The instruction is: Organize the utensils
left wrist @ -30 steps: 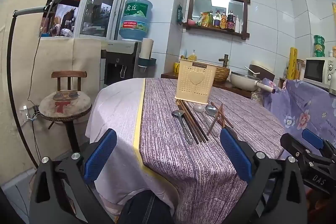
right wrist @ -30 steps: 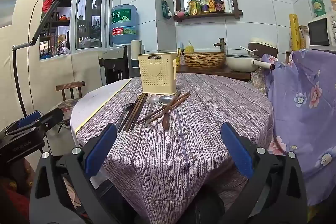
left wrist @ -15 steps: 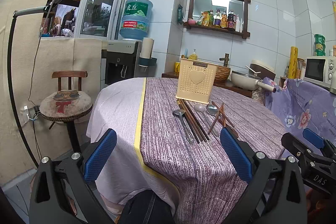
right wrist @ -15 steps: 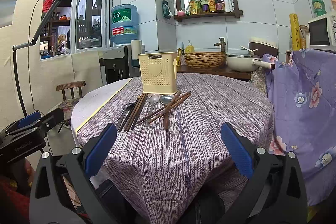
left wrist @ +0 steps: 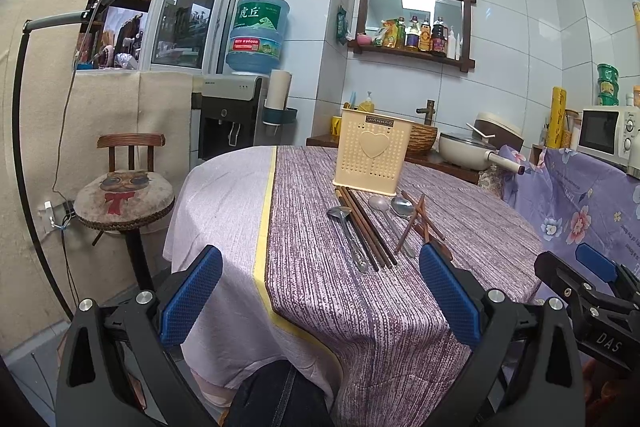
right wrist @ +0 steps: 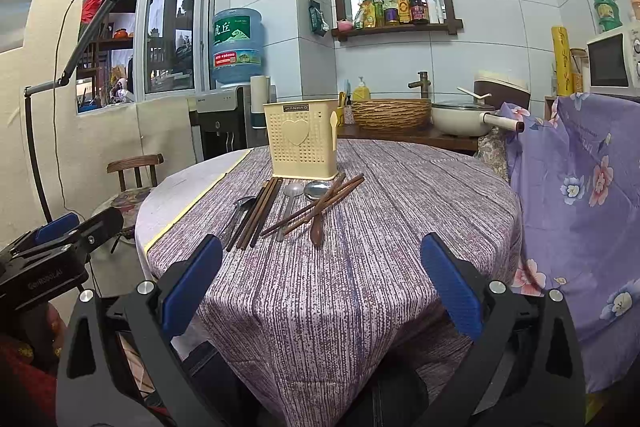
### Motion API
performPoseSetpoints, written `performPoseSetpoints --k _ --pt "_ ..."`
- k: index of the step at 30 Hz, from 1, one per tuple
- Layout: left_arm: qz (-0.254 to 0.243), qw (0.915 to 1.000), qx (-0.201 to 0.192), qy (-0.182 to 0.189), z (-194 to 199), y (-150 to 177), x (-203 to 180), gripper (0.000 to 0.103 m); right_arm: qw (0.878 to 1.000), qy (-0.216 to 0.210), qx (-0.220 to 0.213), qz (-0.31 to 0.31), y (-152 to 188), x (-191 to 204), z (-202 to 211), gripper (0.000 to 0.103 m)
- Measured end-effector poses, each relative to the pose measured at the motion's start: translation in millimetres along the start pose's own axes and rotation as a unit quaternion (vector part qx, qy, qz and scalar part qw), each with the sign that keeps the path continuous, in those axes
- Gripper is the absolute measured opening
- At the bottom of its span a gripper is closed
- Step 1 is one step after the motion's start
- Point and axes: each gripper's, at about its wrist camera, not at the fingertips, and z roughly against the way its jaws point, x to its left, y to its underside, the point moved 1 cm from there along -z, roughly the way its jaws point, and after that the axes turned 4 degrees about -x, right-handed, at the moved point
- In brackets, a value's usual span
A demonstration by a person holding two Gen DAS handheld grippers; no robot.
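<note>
Hovering level before the table (right wrist: pixel 460 187), left tool (left wrist: pixel 320 281) and right tool (right wrist: pixel 322 277) gape, released

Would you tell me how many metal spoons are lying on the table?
3 metal spoons: one left of the chopstick bundle, two side by side right of it, bowls toward the holder. Crossed chopsticks may hide more.

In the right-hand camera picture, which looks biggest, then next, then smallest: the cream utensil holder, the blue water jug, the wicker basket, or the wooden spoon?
As they appear:
1. Cream utensil holder, though it is nearest.
2. Blue water jug and wicker basket look about alike; unranked.
3. Wooden spoon, smallest.
</note>
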Motion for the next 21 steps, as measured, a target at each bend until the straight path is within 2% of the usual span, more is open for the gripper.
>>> performPoseSetpoints --k 21 --pt "-0.001 1.0000 0.001 -0.001 -1.2 0.9 -0.3 0.098 1.000 -0.001 0.000 0.002 1.5 4.9 2.3 0.098"
